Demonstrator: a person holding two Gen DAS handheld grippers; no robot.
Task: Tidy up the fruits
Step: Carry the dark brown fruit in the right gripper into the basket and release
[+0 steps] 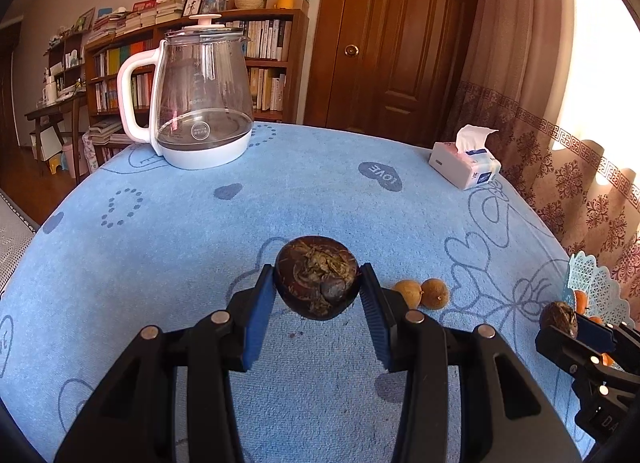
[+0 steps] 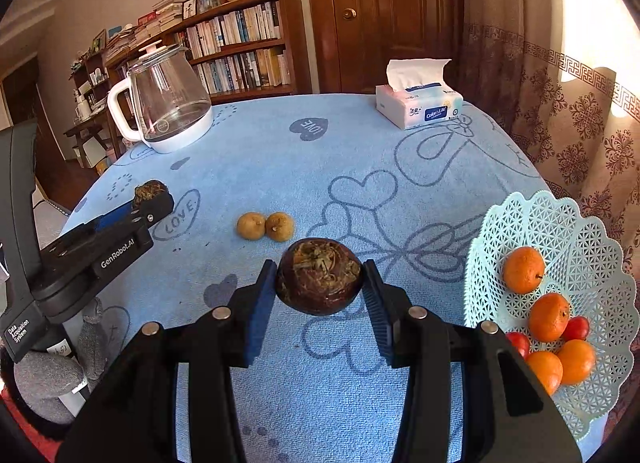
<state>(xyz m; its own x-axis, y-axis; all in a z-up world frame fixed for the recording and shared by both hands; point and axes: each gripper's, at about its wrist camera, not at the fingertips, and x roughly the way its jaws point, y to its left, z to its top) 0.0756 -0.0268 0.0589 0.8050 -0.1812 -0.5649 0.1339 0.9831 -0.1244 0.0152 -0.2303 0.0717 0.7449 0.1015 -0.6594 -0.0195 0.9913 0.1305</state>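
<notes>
Your left gripper point(image 1: 318, 287) and right gripper point(image 2: 319, 283) each clench a dark brown round fruit; either may slip before the pale lattice basket point(image 2: 600, 263).

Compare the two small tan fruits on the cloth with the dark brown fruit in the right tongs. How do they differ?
The two tan fruits are pale yellowish brown; the dark brown fruit is almost black-brown, with dry fibres on top. The tan fruits look much smaller. They lie on the blue cloth, touching each other; the dark fruit is clamped in the right tongs. All are roundish and outside the basket.
</notes>
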